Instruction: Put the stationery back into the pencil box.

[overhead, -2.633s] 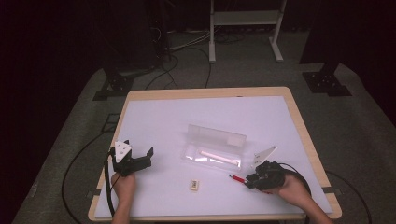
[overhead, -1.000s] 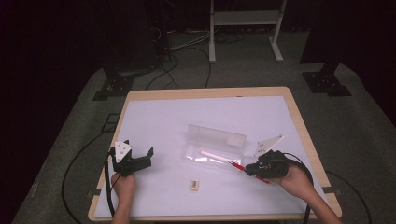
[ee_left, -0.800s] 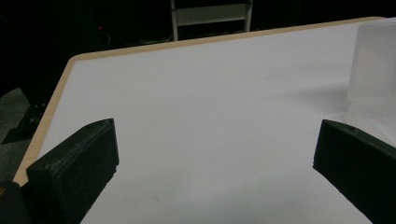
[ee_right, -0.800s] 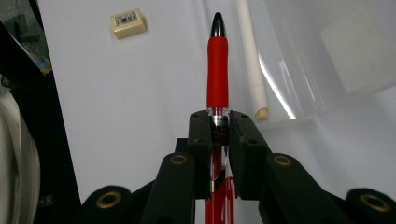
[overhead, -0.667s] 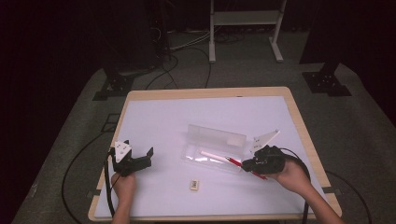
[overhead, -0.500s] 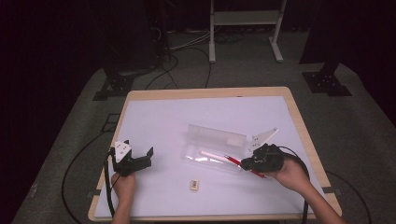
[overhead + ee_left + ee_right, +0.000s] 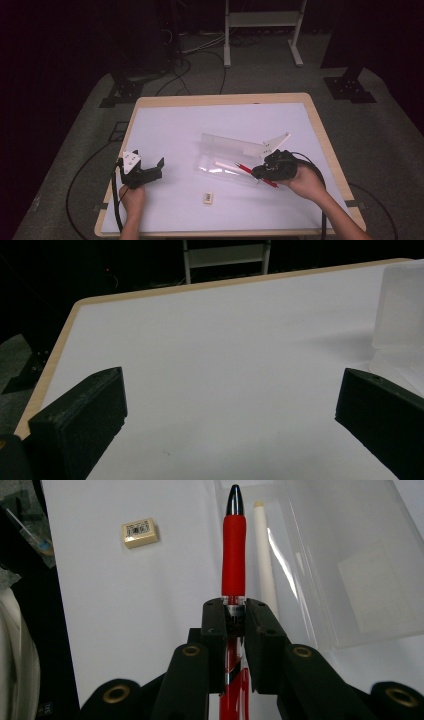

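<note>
From above, my right gripper holds the red pen over the near edge of the open clear case, where a white pen already lies; my left gripper rests apart on the table, an eraser between us. Along my left jaws, they stand wide with nothing in them. Along my right jaws, they clamp the pen's barrel, tip pointing into the tray. Next, I judge, lower it beside the white pen and let go.

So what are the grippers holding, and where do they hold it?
The right gripper is shut on the red pen, clamped on its clear barrel just behind the red grip. The left gripper is open and holds nothing.
</note>
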Available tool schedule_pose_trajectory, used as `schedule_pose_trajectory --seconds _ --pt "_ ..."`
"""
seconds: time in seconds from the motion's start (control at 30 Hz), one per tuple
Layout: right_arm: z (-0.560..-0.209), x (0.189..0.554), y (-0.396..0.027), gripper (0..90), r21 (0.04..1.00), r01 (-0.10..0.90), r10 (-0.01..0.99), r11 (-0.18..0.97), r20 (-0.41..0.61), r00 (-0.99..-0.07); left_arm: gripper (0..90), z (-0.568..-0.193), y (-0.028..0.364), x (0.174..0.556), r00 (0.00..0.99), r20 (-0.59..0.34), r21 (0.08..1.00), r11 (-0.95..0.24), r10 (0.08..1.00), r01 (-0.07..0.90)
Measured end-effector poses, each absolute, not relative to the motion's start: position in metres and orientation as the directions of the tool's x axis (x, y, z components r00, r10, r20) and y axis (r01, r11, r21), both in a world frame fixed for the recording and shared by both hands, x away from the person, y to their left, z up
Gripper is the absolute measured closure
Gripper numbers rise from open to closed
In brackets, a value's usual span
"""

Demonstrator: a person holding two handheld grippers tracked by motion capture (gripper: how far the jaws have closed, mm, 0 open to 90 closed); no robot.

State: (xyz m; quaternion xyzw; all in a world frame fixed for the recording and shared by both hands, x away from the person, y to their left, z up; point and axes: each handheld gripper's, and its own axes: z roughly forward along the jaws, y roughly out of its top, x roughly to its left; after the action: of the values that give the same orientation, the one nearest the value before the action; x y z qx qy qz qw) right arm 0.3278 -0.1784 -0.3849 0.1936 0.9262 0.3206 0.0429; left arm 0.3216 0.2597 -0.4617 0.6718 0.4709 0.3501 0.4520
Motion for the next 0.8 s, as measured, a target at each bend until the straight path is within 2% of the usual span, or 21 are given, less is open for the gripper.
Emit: schedule_pose_trajectory --seconds 0.8 --pt "-0.373 0.339 -0.152 78.9 0.592 0.296 0.359 0.750 0.011 -0.933 0.0 -0.462 0.260 0.322 0.311 0.043 0.937 -0.146 0.949 0.316"
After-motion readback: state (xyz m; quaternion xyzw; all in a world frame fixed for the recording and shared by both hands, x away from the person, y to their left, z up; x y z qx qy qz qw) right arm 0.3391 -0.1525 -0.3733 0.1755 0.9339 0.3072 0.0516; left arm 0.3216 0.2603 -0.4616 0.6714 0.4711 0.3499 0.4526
